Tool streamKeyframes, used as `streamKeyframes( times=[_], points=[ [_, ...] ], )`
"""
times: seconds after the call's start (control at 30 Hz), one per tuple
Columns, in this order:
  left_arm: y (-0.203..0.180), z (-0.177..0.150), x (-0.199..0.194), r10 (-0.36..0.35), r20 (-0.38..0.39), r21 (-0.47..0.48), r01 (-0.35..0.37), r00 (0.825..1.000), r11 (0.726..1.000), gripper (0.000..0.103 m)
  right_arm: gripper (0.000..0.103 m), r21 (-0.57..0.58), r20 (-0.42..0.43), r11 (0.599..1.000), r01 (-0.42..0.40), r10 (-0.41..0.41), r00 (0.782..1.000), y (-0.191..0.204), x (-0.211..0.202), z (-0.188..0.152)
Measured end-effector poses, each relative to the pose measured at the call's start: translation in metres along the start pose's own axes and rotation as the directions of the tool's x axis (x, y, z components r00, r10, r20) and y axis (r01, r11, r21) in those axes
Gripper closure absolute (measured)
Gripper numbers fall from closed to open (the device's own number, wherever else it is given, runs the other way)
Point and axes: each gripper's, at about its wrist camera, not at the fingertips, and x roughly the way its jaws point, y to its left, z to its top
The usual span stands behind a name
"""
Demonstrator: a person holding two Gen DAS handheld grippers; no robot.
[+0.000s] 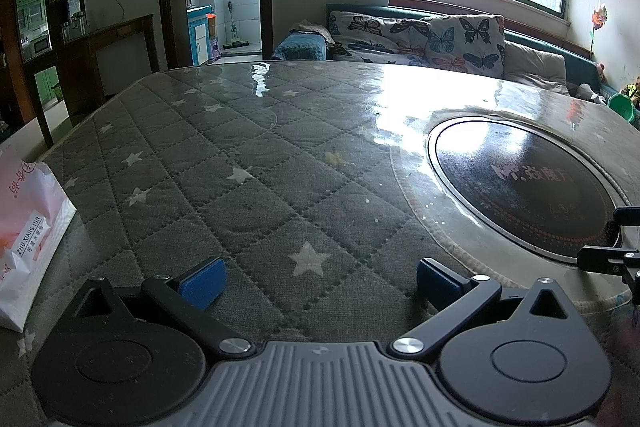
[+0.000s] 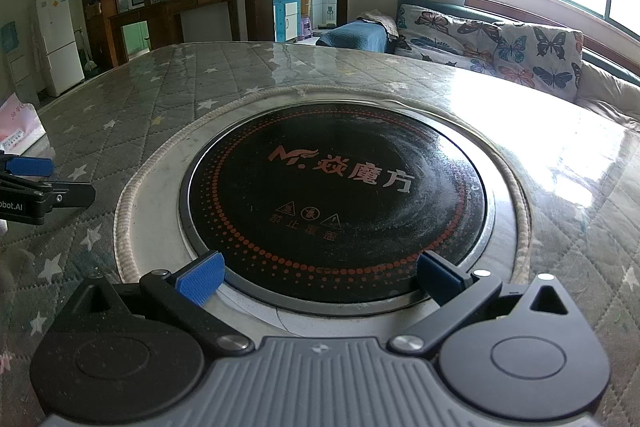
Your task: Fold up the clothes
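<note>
A wide table covered by a grey quilted cloth with pale stars point(image 1: 248, 163) under a glossy clear sheet fills most of both views. No garment to fold shows on it in either wrist view, so where the clothes lie relative to either claw cannot be told, nor how they look.

Set into the table is a round black glass hotplate with a ring of orange dots and orange lettering point(image 2: 336, 195), edged by a metal rim and a pale braided border. Beyond the table's far edge stands a sofa with butterfly-print cushions point(image 1: 424, 35) below a bright window.

At the table's left edge sits a white and pink paper package with printed lettering point(image 1: 28, 227).

The left gripper point(image 1: 320, 277) hangs low over the starred cloth, its blue pads spread wide with nothing between them. The right gripper point(image 2: 318, 277) sits over the near rim of the hotplate, its blue pads equally wide apart and empty. The two grippers are side by side, near each other.
</note>
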Motion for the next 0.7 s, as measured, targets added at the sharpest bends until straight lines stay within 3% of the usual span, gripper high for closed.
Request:
streamKeyframes(
  times=[0.7],
  points=[
    [0.0007, 0.0007, 0.0015, 0.003, -0.001, 0.005, -0.003, 1.0, 1.0, 0.0, 0.0, 0.0, 0.0, 1.0, 0.0, 0.0, 1.0, 0.0001, -0.0001, 0.0]
  ],
)
